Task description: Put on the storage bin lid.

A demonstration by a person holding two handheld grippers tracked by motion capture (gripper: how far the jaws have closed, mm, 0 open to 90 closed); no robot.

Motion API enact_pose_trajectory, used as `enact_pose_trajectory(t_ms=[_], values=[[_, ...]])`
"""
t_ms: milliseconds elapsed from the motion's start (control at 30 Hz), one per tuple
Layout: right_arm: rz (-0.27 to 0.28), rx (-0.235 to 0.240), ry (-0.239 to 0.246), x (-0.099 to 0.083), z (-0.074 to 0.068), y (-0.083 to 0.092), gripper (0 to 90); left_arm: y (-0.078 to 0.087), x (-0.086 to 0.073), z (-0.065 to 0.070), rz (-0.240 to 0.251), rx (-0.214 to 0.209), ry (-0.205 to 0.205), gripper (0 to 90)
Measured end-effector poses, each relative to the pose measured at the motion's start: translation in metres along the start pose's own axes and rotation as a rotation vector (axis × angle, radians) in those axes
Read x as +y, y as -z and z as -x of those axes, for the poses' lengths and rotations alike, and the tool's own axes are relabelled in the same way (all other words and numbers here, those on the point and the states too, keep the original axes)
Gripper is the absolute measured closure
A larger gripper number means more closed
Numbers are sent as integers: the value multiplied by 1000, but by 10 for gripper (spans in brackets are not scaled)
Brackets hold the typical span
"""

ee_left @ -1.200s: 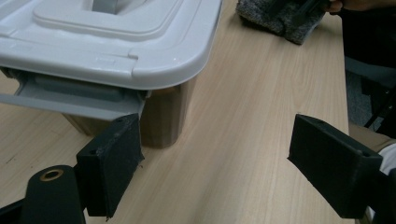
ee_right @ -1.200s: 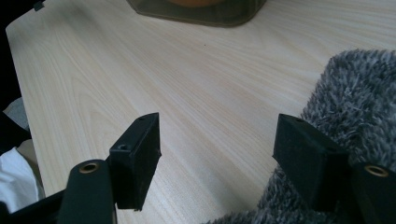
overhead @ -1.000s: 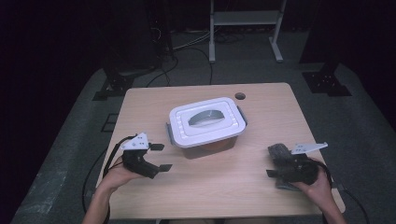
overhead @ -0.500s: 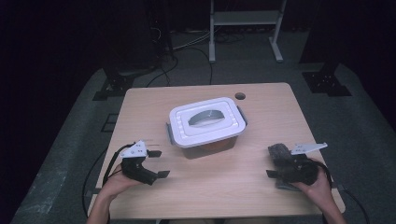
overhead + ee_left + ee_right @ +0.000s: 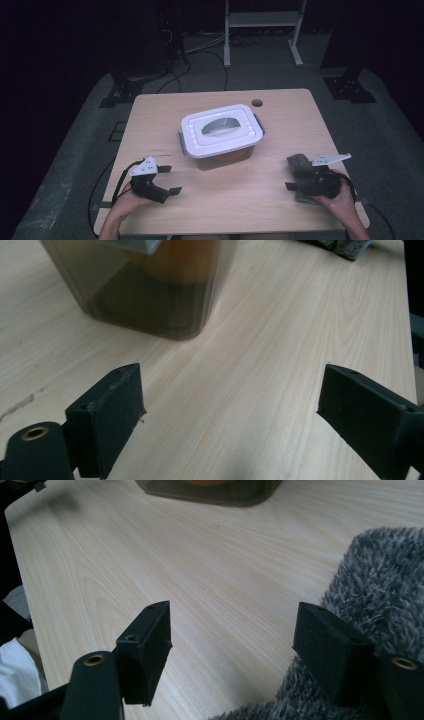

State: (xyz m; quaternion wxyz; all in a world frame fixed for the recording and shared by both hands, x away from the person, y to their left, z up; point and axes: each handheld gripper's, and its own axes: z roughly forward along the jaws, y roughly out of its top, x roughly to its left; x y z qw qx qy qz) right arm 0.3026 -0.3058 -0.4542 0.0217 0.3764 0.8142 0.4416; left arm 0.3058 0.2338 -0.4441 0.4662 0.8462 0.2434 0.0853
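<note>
Now both grippers (left (image 5: 169, 180), right (image 5: 292, 173)) rest apart, fingers (image 5: 107, 412) spread.

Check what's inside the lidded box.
Through the box's smoky wall, the left gripper view shows something orange above a dark patch. The white lid is on and hides it from above, so its shape and top can't be made out.

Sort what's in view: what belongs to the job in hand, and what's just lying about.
Job in hand:
- left gripper, jaws open, nothing between them
- right gripper, open beside the grey fuzzy cloth
- lidded container

Lying about:
- white stand on the floor
- cables behind the table
</note>
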Motion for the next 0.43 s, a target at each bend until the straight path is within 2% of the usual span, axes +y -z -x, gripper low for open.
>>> enact_pose_trajectory(t_ms=[433], values=[[0, 1, 4, 0, 0, 0, 302, -3, -6, -2, -13, 8, 8, 92]])
